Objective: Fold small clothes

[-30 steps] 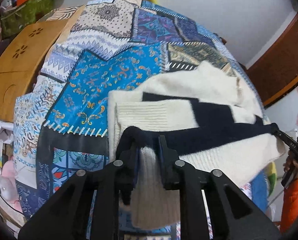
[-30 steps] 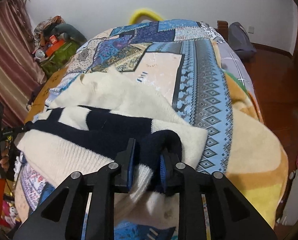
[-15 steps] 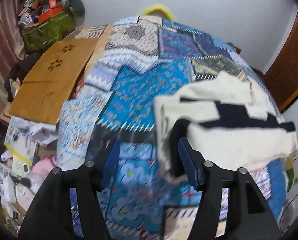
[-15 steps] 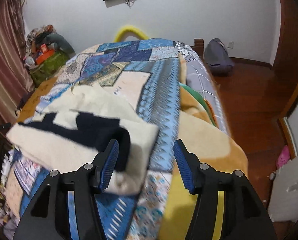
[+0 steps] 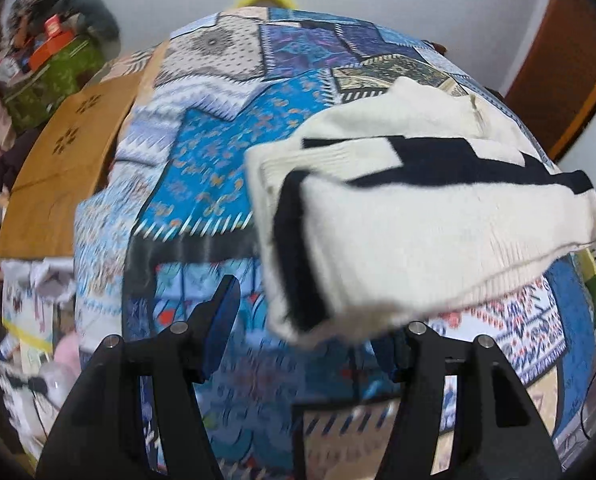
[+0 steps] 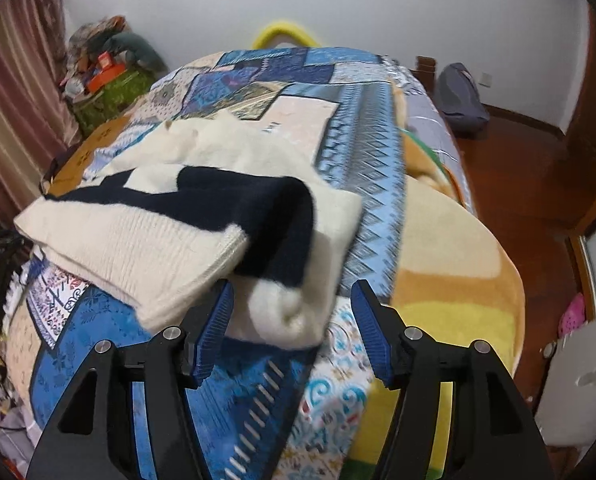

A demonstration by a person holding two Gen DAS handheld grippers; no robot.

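Note:
A cream knit sweater with navy stripes (image 5: 418,216) lies folded on the patchwork bedspread (image 5: 201,176). In the right wrist view the sweater (image 6: 145,240) has its folded end just in front of the jaws. My left gripper (image 5: 310,320) is open and empty, its jaws wide apart, with the sweater's near corner hanging over the right finger. My right gripper (image 6: 291,320) is open and empty, its blue pads (image 6: 213,320) on either side of the sweater's rolled corner without clamping it.
A wooden board (image 5: 61,160) lies left of the bed. A green box with clutter (image 5: 45,76) stands at the far left. In the right wrist view there are a wooden floor (image 6: 538,184), a grey bag (image 6: 462,96) and a curtain (image 6: 13,112).
Both grippers were shut on the sweater's folded edge one second ago. They have opened, let it go and drawn back, and the sweater now rests on the bed.

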